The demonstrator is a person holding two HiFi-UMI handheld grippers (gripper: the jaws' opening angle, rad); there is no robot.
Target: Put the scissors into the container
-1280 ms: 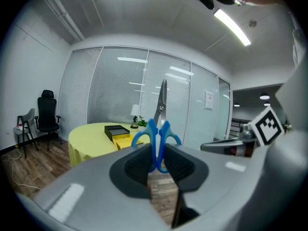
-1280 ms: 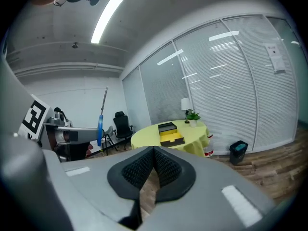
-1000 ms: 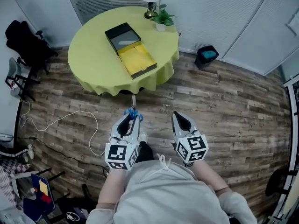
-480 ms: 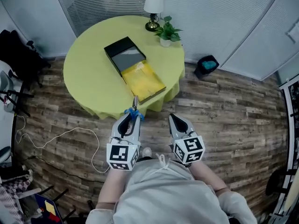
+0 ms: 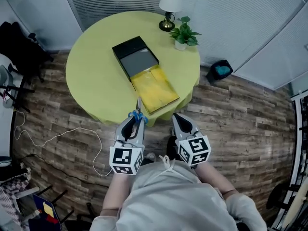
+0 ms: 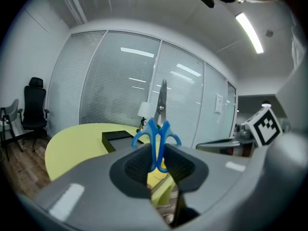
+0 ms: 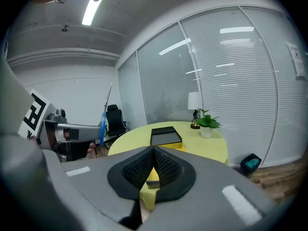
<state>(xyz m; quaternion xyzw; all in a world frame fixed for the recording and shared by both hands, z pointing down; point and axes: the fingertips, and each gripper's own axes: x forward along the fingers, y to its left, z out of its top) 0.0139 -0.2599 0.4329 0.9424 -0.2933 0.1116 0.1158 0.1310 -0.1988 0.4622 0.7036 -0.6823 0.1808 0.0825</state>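
Note:
Blue-handled scissors [image 5: 137,113] stick up from my left gripper [image 5: 134,122], blades pointing toward the table; its pads are shut on the handles [image 6: 156,143]. My right gripper [image 5: 177,120] is beside it, shut with nothing between its pads [image 7: 153,163]. The container is an open box on the round yellow table [image 5: 96,76]: a yellow tray [image 5: 155,89] with a black lid [image 5: 135,56] joined behind it. Both grippers hover just short of the table's near edge, the yellow tray right ahead. In the right gripper view the scissors [image 7: 103,124] show at left.
A lamp [image 5: 171,6] and a small potted plant [image 5: 183,34] stand at the table's far side. A bin [image 5: 219,71] sits on the wood floor to the right, a white cable [image 5: 57,134] trails at left, and office chairs [image 5: 19,47] stand far left. Glass walls with blinds lie behind.
The person has walked toward the table with both grippers: the table and box now lie much closer to the gripper tips. The scissors stay gripped in the left gripper.

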